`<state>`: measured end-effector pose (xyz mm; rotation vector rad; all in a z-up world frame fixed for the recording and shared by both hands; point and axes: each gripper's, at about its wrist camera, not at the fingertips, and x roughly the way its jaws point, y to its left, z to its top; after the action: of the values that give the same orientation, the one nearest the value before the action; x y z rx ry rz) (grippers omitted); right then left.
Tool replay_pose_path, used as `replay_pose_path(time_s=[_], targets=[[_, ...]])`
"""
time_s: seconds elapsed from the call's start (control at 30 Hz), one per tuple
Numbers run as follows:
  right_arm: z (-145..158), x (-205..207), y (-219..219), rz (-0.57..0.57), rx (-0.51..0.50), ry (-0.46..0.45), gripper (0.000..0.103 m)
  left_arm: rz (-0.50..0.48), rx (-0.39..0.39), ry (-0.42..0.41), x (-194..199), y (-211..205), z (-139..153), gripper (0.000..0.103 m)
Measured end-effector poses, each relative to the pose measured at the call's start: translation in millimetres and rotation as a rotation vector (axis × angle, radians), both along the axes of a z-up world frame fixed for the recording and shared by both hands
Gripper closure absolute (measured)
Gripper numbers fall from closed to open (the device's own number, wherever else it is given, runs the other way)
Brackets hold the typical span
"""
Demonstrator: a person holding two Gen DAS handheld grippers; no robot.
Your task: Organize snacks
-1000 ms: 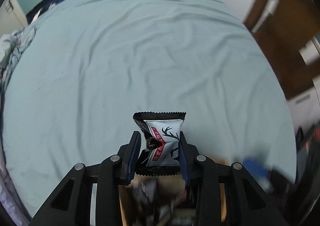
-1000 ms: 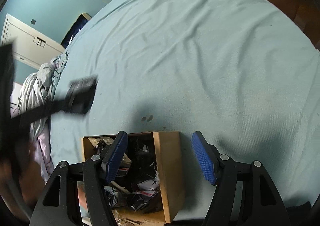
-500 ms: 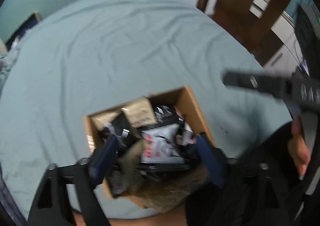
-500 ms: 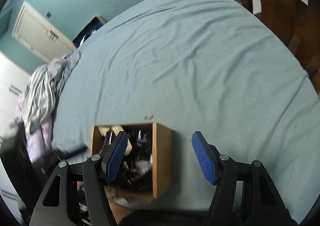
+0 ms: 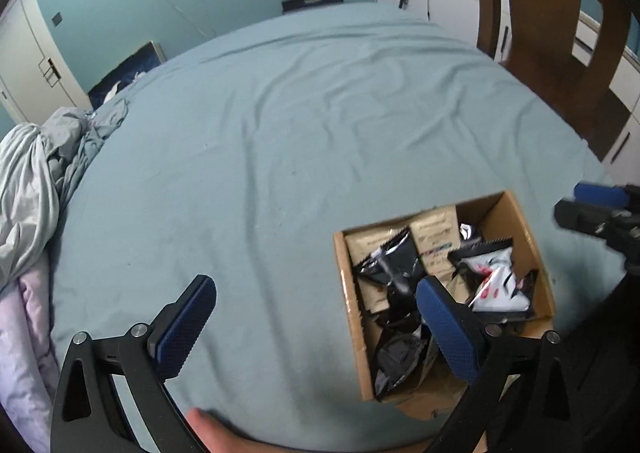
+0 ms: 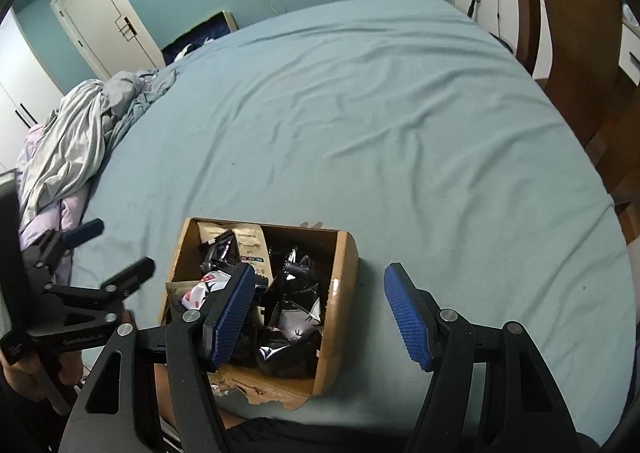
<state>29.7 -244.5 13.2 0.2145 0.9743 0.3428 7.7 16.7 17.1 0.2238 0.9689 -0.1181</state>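
Our left gripper [image 5: 316,327] stands with its jaws spread wide and nothing between them; they have just been opening, and only bare sheet shows in the gap. Our right gripper [image 6: 320,315] sits about half open, also holding nothing, though its left pad overlaps the box in its own view.

The snacks all lie in the cardboard box [image 5: 524,231], which rests on the blue-green bedsheet [image 5: 300,133] at the near edge of the bed. We see no loose packet on the sheet. From the left tongs the box lies at about two o'clock, just beside the right pad. From the right tongs it lies at about eleven o'clock, with its right wall between the two pads.

The white and red packet [image 5: 498,285] lies on top of the heap at the box's right side, its long axis running roughly from ten to four o'clock in the left view. Dark foil packets [image 6: 296,265] and tan pouches [image 5: 434,237] fill the rest.

We judge the right hand nearer to the box. If anything needs straightening inside, that hand would have the shorter reach, dropping toward eleven o'clock.
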Motion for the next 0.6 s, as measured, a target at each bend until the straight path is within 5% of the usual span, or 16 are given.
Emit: replay_pose_path(time_s=[0.13,0.6], targets=[[-2,3,-1,-0.004,-0.005,0.02,0.037,-0.022,0.001,-0.05,-7,-9,7,0.001],[-2,4,24,0.064,-0.128,0.006,0.037,-0.005,0.02,0.043,-1,-13,-10,0.001]])
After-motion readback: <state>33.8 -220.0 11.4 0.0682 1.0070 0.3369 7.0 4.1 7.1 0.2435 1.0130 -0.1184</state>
